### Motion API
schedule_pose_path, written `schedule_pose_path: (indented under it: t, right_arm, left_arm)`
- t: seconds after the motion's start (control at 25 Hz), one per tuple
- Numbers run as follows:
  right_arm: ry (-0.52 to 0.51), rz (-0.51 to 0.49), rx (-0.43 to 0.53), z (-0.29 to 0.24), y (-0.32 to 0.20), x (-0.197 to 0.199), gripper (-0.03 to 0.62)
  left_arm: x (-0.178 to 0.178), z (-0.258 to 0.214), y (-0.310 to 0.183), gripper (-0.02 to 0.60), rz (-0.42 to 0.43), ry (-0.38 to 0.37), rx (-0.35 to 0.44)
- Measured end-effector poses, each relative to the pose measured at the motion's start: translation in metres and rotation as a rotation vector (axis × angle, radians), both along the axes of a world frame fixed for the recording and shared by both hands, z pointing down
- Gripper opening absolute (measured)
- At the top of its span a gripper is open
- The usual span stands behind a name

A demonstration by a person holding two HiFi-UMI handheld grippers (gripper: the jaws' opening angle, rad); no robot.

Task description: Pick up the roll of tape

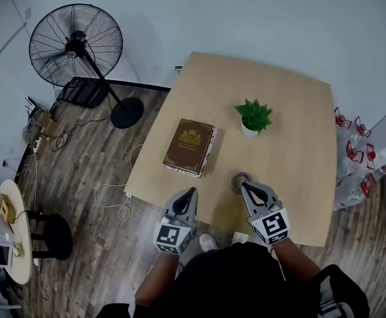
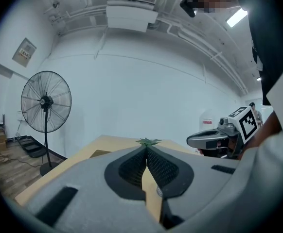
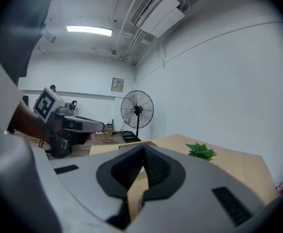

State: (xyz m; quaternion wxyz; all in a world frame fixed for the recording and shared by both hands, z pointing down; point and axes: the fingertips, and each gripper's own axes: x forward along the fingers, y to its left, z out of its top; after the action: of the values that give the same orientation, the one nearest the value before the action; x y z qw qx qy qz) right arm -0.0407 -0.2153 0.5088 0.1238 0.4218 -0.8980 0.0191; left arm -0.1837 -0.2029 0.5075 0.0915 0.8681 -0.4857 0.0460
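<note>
Two closed, empty units: left hand-held gripper [image 1: 192,192]; right hand-held gripper [image 1: 245,186], tip beside roll of tape [image 1: 239,178]; brown book [image 1: 190,146], gilt lettering illegible.

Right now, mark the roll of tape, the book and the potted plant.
roll of tape [image 1: 237,179]: head view, top of its ring.
book [image 1: 190,146]: head view, middle of the cover.
potted plant [image 1: 254,114]: head view, leaves.

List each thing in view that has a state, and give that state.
roll of tape: flat on the table, not held.
book: closed, lying flat.
potted plant: upright.
fan: upright, blades appear still.
left gripper: fingers together, empty.
right gripper: fingers together, empty, tip beside the roll of tape.
</note>
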Motion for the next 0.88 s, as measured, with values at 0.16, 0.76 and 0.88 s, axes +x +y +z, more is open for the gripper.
schedule_pose_path:
  t: [0.16, 0.76, 0.88]
  right_arm:
    - [0.046, -0.004, -0.047, 0.019, -0.006, 0.017, -0.006]
    - [0.252, -0.192, -0.224, 0.097, -0.014, 0.012, 0.14]
    - [0.306, -0.236, -0.274, 0.116, -0.015, 0.008, 0.155]
  left_arm:
    - [0.001, 0.008, -0.019, 0.003, -0.02, -0.014, -0.014]
    - [0.015, 0.032, -0.029, 0.003, -0.027, -0.019, -0.06]
    - [0.01, 0.035, -0.028, 0.003, -0.04, -0.003, -0.078]
